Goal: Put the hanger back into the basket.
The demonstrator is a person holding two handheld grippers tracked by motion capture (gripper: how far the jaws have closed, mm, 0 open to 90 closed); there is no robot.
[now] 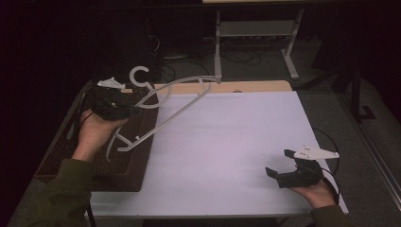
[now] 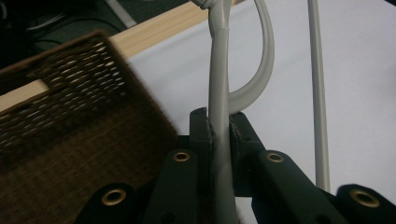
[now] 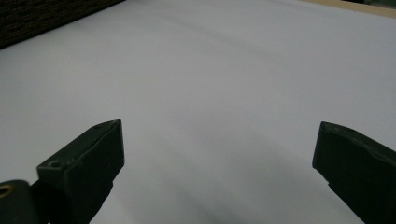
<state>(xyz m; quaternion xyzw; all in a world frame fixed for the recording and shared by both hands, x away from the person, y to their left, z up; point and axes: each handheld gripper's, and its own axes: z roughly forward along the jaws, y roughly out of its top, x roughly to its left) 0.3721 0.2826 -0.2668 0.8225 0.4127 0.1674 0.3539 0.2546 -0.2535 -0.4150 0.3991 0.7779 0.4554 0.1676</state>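
Observation:
A pale grey plastic clothes hanger (image 1: 182, 101) hangs in the air over the left side of the table, its hook (image 1: 139, 75) pointing to the far left. My left gripper (image 1: 137, 109) is shut on one of its arms above a brown wicker basket (image 1: 127, 161). In the left gripper view both black pads clamp the grey hanger arm (image 2: 220, 116), and the hanger's straight bar (image 2: 317, 93) runs past on the right. My right gripper (image 1: 279, 163) rests low over the white table top near the front right corner, jaws wide open with nothing between them (image 3: 217, 154).
The white sheet (image 1: 227, 142) covers most of the table, with a wooden strip (image 1: 246, 86) along the far edge. The wicker basket (image 2: 60, 135) takes up the table's left side. Behind the table stand a metal frame (image 1: 255, 33) and cables on the floor.

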